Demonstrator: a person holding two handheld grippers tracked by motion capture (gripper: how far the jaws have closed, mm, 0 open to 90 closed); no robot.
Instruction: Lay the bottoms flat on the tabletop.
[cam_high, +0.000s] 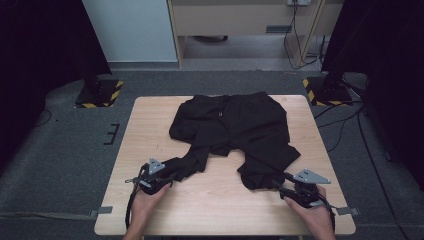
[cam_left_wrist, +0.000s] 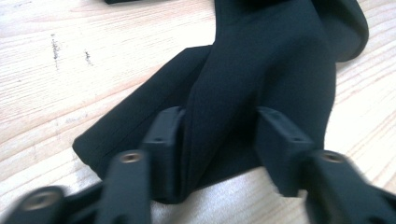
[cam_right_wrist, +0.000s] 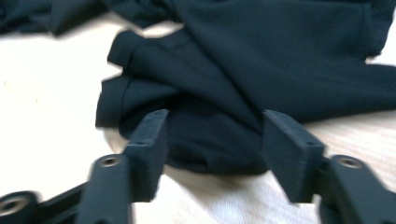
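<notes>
The left gripper (cam_high: 167, 176) has its jaws spread around the hem of one leg of the black shorts (cam_high: 232, 130); a fold of cloth lies between them, against one jaw and clear of the other, so nothing is pinched yet. The right gripper (cam_high: 280, 184) likewise stands spread, the bunched end of the other leg just ahead of and between its jaws. The shorts look soft, light and limp; they should drape and slide, so I'd grip at the doubled hems. Beyond the jaws, the waistband lies at the bench's (cam_high: 150, 120) far side.
</notes>
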